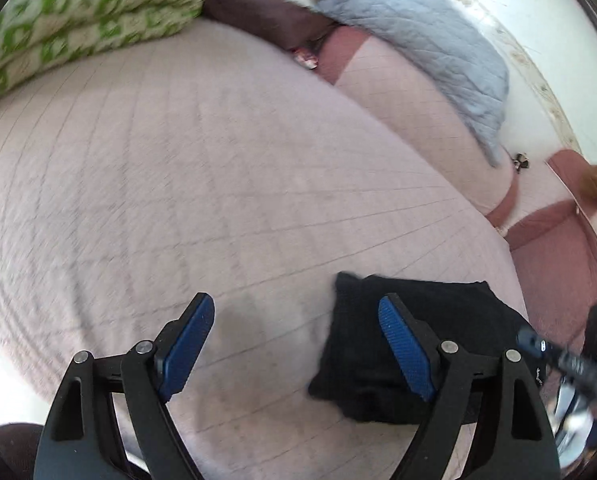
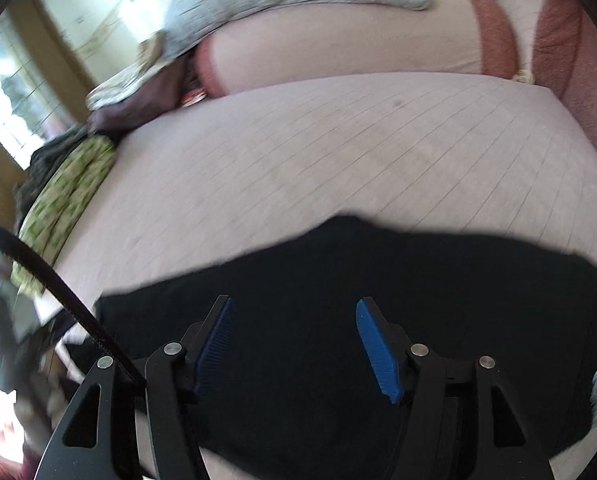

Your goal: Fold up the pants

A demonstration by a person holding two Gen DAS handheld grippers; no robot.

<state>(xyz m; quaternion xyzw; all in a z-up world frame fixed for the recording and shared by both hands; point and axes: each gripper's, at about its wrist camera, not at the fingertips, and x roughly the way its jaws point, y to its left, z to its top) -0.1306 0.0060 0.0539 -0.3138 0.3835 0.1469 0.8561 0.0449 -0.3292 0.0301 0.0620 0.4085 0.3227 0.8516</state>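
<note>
Black pants (image 2: 338, 320) are lying as a compact folded block on the pink bed (image 1: 218, 160), near its front edge, so the fold looks finished. Both tongs are spread wide, gripping nothing: left tongs (image 1: 298, 344) are hovering beside the block, right tongs (image 2: 296, 344) above it, both angling down toward the bed.

Matt black cloth pants (image 2: 338, 280) lie on a quilted, stitched pink bedspread (image 1: 218, 180).
</note>
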